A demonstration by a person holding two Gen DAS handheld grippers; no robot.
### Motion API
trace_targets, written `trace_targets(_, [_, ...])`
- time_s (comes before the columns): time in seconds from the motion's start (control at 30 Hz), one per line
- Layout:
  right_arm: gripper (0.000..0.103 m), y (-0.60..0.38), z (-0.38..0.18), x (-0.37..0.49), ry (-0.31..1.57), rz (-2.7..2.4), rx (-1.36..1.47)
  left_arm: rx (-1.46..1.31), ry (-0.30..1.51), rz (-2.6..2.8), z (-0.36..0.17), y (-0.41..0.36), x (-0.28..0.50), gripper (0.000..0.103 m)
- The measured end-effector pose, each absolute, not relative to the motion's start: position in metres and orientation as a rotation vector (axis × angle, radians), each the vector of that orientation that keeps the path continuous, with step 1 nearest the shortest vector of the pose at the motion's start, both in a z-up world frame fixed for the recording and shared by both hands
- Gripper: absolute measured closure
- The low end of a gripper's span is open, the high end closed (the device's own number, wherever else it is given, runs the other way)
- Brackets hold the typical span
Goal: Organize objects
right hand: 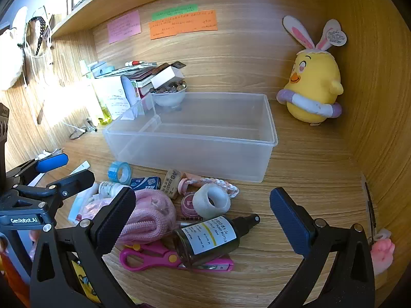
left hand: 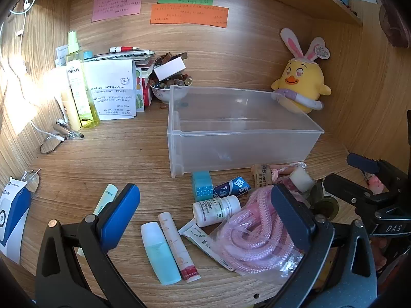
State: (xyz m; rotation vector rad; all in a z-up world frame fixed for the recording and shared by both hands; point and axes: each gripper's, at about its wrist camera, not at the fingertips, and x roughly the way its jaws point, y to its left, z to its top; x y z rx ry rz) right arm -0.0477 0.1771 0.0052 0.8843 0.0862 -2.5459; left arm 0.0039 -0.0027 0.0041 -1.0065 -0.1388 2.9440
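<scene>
Lowest in the left wrist view, our left gripper (left hand: 205,220) hangs over the tabletop (left hand: 102,159) with its fingers (left hand: 120,213) spread wide and nothing between them but loose items lying below: a mint tube (left hand: 159,252) and a pale pink tube (left hand: 178,247) side by side at lower centre, a white pill bottle (left hand: 215,210) on its side just above them, and a bagged coil of pink rope (left hand: 254,233) partly behind the right-hand finger. In the right wrist view our right gripper (right hand: 203,217) is likewise wide open and empty; between its fingers (right hand: 291,222) at lower centre lies a dark pump bottle (right hand: 210,241), resting across pink scissors (right hand: 154,258). Just above the bottle sit a whitish ring (right hand: 214,201) and a braided cord (right hand: 221,183); to the left, a blue tape roll (right hand: 119,172) and a small blue box (right hand: 145,182). Mid-frame in both views stands the clear plastic bin (right hand: 195,138), open-topped, nothing visible inside, the clutter just in front of its near wall. Behind its left corner we note a white bowl (right hand: 169,97) heaped with small dark pieces, beside papers and a yellow spray bottle (left hand: 79,84). In the far right corner a yellow chick plush (right hand: 312,87) stands against the wood. Sticky notes (left hand: 188,12) mark the upper back panel.
</scene>
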Motion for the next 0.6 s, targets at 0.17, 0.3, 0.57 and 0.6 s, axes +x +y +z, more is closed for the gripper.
trace_targets(0.17, [0.0, 0.1772, 0.0053, -0.049, 0.079, -2.54, 0.893, -1.014, -0.144, 2.937, 0.0032, -0.0035, 0.0028, 0.0])
trace_targets(0.3, [0.0, 0.1771, 0.0061, -0.0489, 0.076, -2.541, 0.89, -1.016, -0.142, 2.935, 0.004, -0.0042, 0.0022, 0.0])
trace_targets(0.57, [0.0, 0.1756, 0.0063, -0.0482, 0.075, -2.527, 0.895, -1.004, -0.146, 2.941, 0.0044, -0.0073, 0.0034, 0.0])
trace_targets(0.6, [0.0, 0.1756, 0.0061, -0.0482, 0.073, -2.525, 0.897, -1.003, -0.146, 2.941, 0.0044, -0.0075, 0.0036, 0.0])
